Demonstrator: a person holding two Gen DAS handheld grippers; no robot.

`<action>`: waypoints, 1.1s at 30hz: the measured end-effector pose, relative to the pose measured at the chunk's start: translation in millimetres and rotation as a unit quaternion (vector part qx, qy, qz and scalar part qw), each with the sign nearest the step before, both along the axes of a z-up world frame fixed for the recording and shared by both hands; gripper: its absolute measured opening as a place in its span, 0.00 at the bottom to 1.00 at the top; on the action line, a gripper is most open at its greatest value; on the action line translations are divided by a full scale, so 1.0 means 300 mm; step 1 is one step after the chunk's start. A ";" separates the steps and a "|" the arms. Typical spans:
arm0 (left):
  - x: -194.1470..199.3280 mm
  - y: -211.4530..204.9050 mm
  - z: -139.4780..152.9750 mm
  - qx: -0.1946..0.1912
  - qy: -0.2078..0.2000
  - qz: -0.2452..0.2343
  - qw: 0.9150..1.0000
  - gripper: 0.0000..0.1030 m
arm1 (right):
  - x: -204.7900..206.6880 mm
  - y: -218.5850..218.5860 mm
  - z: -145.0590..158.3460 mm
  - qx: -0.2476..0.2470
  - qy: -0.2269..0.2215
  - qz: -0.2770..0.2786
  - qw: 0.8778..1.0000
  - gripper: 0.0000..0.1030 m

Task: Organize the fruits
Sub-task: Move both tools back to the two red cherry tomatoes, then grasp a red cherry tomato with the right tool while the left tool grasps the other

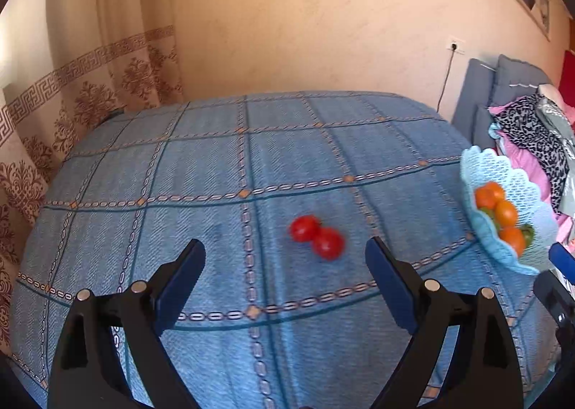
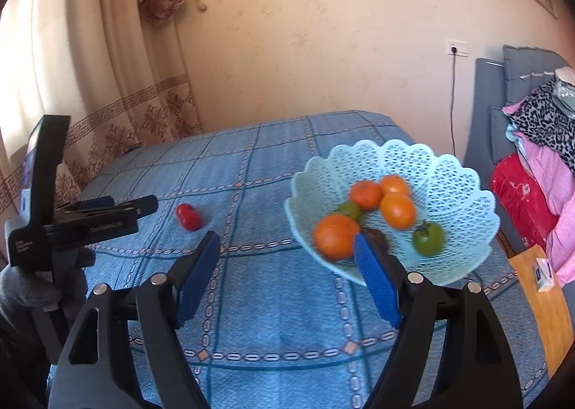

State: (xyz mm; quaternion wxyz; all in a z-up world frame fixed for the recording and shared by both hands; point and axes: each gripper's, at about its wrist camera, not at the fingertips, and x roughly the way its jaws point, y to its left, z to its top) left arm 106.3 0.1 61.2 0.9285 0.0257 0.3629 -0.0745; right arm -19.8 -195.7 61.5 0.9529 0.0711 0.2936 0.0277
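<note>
Two red tomatoes [image 1: 316, 237] lie touching each other on the blue checked cloth, just ahead of my left gripper [image 1: 285, 258], which is open and empty. They also show in the right wrist view [image 2: 188, 216], far left. A light blue lattice fruit bowl [image 2: 449, 179] stands on the cloth with several oranges [image 2: 397, 209] and two green fruits [image 2: 427, 238] in it. My right gripper [image 2: 287, 251] is open and empty, its right finger [image 2: 377, 279] in front of the bowl's near rim. The bowl also shows in the left wrist view [image 1: 478, 172].
The table with the blue cloth [image 1: 215, 165] stands against a beige wall. Patterned curtains [image 1: 72, 103] hang at the left. A grey sofa with piled clothes [image 2: 539, 157] stands at the right. The left gripper's body [image 2: 72, 222] shows at the left of the right wrist view.
</note>
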 end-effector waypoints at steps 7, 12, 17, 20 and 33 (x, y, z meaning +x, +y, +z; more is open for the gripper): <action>0.035 0.070 -0.037 0.002 0.003 0.020 1.000 0.87 | 0.080 0.100 -0.053 -0.011 0.032 0.050 0.998 0.76; 0.052 0.119 -0.056 -0.002 0.005 0.043 0.999 0.87 | 0.169 0.159 -0.094 -0.008 0.058 0.089 0.994 0.76; 0.053 0.159 -0.057 -0.005 -0.006 0.062 0.998 0.87 | 0.291 0.213 -0.159 0.003 0.103 0.122 0.987 0.76; 0.059 0.179 -0.060 -0.008 -0.009 0.065 0.998 0.87 | 0.356 0.244 -0.188 0.005 0.120 0.134 0.984 0.74; 0.079 0.210 -0.084 -0.014 -0.005 0.067 0.998 0.87 | 0.531 0.381 -0.246 -0.025 0.136 0.159 0.978 0.58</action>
